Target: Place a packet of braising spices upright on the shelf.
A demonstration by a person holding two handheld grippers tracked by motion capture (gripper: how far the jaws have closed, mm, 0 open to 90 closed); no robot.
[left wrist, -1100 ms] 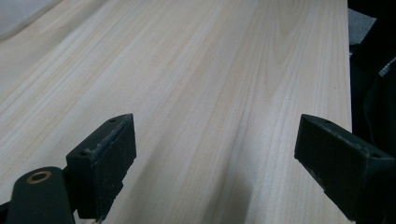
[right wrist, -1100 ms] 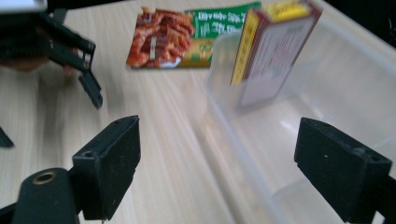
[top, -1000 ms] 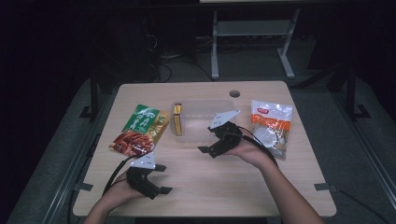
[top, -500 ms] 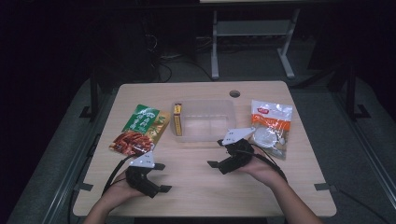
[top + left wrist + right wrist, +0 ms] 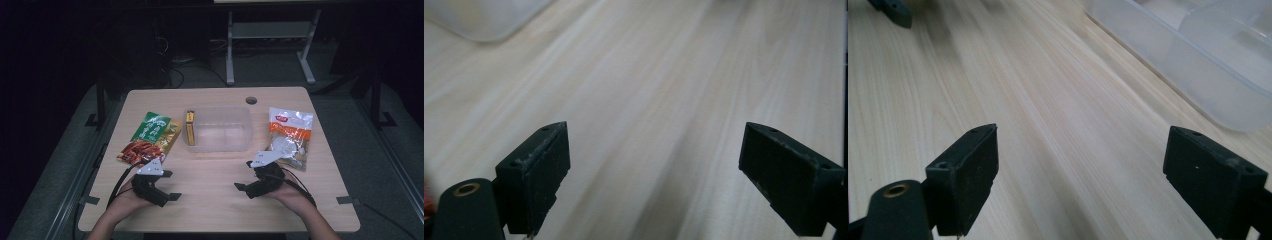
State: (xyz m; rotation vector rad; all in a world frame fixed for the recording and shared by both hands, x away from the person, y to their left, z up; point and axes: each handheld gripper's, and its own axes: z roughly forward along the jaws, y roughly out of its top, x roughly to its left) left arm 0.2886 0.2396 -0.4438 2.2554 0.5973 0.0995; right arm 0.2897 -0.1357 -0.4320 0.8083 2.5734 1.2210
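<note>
Black jaws on both tools stand wide open and hold nothing. The left tool (image 5: 167, 187) sits low over the wooden table (image 5: 210, 210), near the green and red food bag (image 5: 150, 137). The right tool (image 5: 245, 177) hangs over bare wood just in front of the clear plastic box (image 5: 220, 130), with the white and orange bag (image 5: 290, 135) beside it. A second ago the right tool was up by the box; it has pulled back toward the person. The left tool has stayed put.
</note>
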